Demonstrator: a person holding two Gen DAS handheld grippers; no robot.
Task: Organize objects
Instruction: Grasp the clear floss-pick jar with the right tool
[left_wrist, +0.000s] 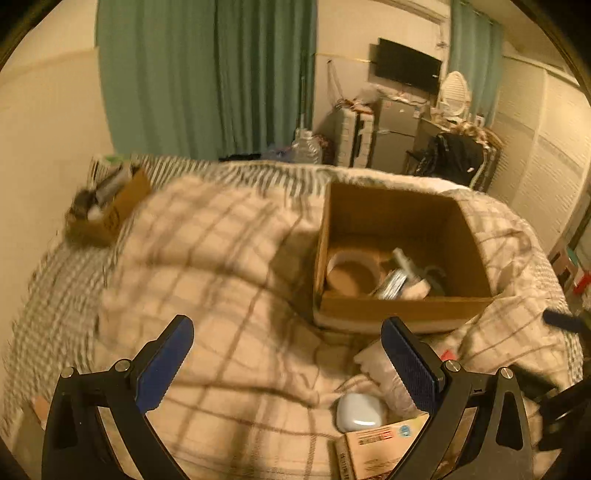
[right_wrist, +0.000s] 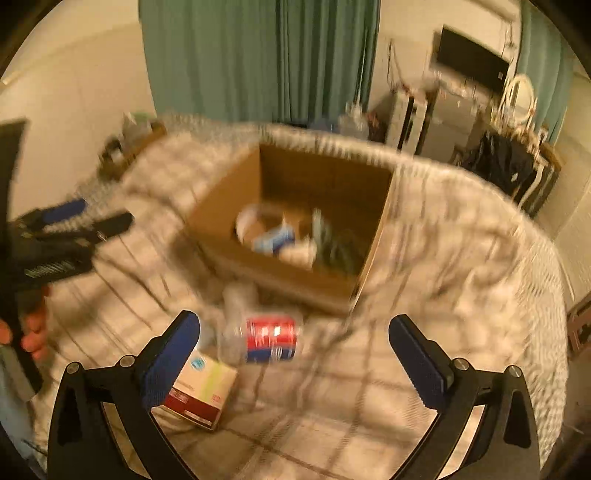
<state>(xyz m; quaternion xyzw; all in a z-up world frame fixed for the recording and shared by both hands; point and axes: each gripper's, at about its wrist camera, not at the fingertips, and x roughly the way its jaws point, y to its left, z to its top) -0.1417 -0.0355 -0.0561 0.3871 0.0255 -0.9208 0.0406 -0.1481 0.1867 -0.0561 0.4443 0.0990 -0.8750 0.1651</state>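
Bottle (right_wrist: 255, 332) before box (right_wrist: 221, 225) on bed (right_wrist: 443, 277)

Motion blur smears the cardboard box's (right_wrist: 295, 236) contents beyond telling.

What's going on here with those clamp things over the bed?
Someone is tidying loose items into a cardboard box on the plaid blanket. Both the left gripper and right gripper are open and empty. A red-labelled bottle, a small carton and a white case lie on the blanket, outside the box.
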